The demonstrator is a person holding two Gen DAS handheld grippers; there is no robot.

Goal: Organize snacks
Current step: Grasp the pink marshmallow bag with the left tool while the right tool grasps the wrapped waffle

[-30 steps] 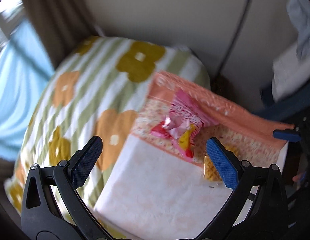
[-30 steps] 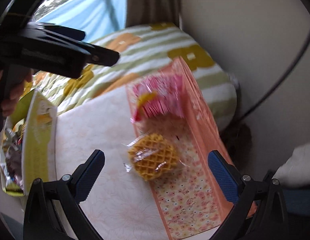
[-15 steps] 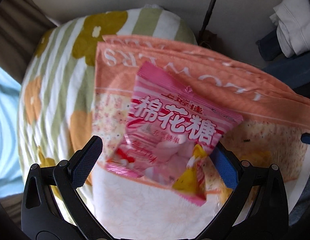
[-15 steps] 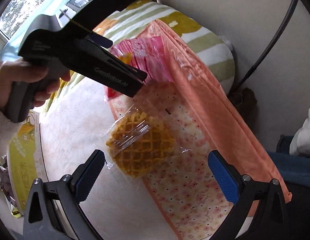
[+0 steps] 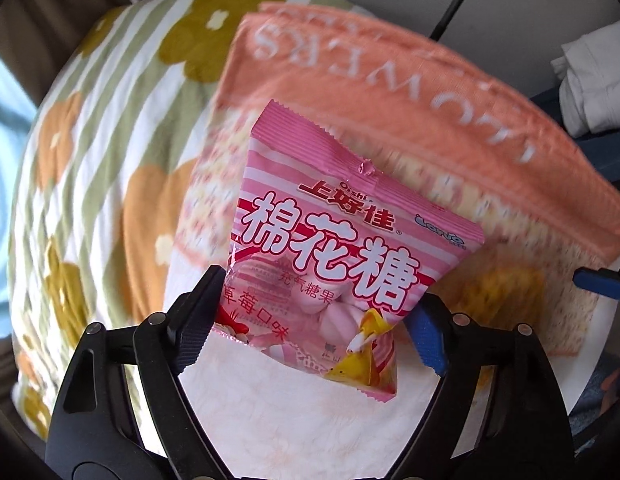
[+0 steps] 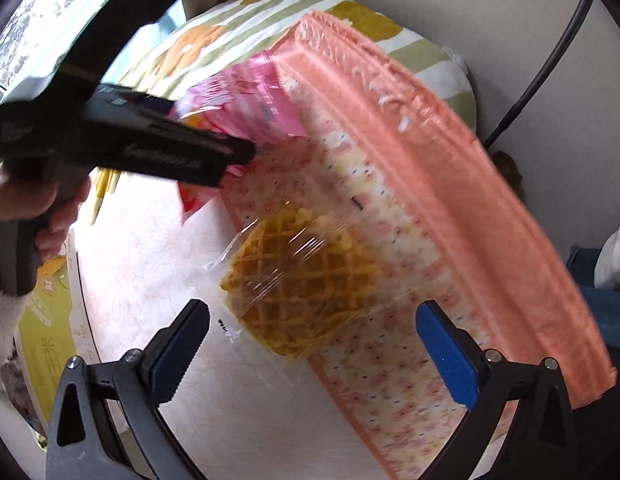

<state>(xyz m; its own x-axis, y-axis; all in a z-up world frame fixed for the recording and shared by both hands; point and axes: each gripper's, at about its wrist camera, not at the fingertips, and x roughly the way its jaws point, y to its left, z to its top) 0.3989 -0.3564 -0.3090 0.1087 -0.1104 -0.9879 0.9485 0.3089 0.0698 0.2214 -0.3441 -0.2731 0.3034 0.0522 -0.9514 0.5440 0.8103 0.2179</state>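
Note:
A pink marshmallow bag stands between the fingers of my left gripper, which have closed in on its lower part. The bag leans on the orange fabric bin with a floral lining. In the right wrist view the left gripper reaches the pink bag from the left. A wrapped waffle lies on the bin's lining, just ahead of my open, empty right gripper.
A white round table carries the bin. A yellow-green snack box sits at its left edge. A flowered striped cushion lies behind, a dark cable runs down the wall, and white clothes lie at right.
My left gripper has moved in around the pink bag and narrowed its fingers onto it. My right gripper has come closer to the waffle and stays open.

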